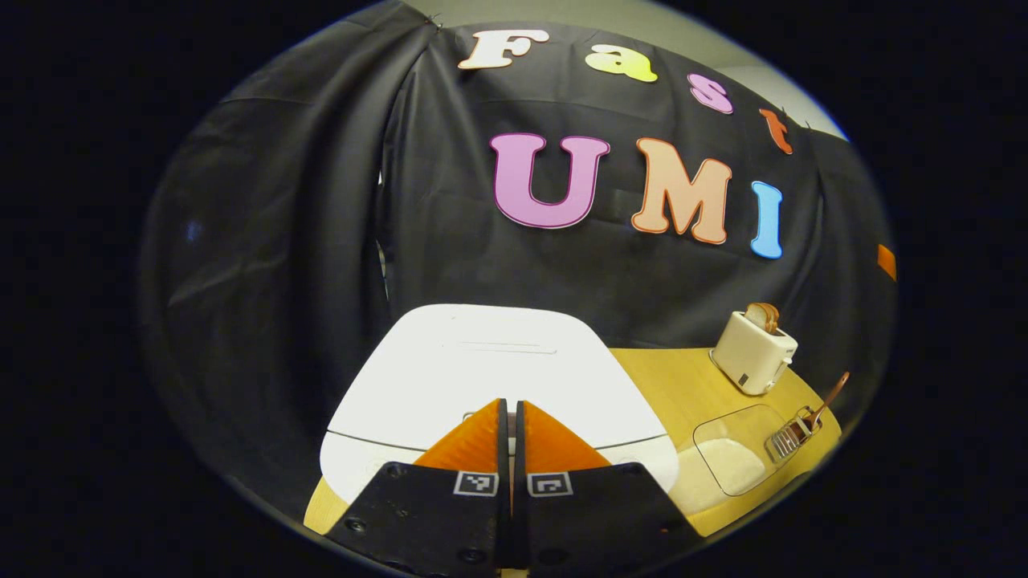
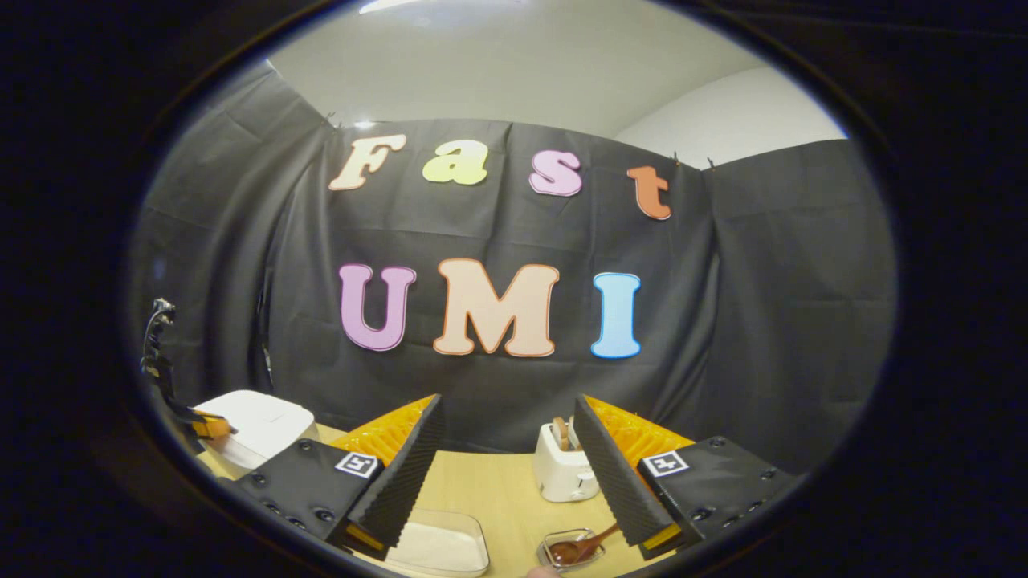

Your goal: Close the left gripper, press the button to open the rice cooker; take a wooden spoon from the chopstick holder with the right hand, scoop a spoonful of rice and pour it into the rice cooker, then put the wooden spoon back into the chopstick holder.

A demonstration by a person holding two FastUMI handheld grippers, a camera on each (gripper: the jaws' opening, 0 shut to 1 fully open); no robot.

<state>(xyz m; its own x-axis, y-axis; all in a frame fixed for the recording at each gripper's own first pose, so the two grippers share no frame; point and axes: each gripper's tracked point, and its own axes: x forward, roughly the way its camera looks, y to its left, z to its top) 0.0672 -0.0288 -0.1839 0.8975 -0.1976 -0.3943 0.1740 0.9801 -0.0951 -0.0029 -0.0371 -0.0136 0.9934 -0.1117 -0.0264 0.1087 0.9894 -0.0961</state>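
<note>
The white rice cooker (image 1: pixel 482 361) stands with its lid down, right in front of my left gripper (image 1: pixel 511 403). That gripper is shut with nothing held, its tips over the cooker's front edge; the button is hidden behind them. In the right gripper view, the left gripper (image 2: pixel 205 425) sits at the near side of the rice cooker (image 2: pixel 257 425). My right gripper (image 2: pixel 507 399) is open and holds nothing, above the table. Below it the wooden spoon (image 2: pixel 582 548) rests in the chopstick holder (image 2: pixel 554 554). The left gripper view shows the spoon (image 1: pixel 831 393) sticking up from the holder (image 1: pixel 791 436).
A clear container of rice (image 1: pixel 735 457) lies on the wooden table (image 1: pixel 675 385) between cooker and holder, and shows as the container (image 2: pixel 438 546) in the right gripper view. A white toaster (image 1: pixel 753 349) with bread stands at the back right, also seen as the toaster (image 2: pixel 562 470).
</note>
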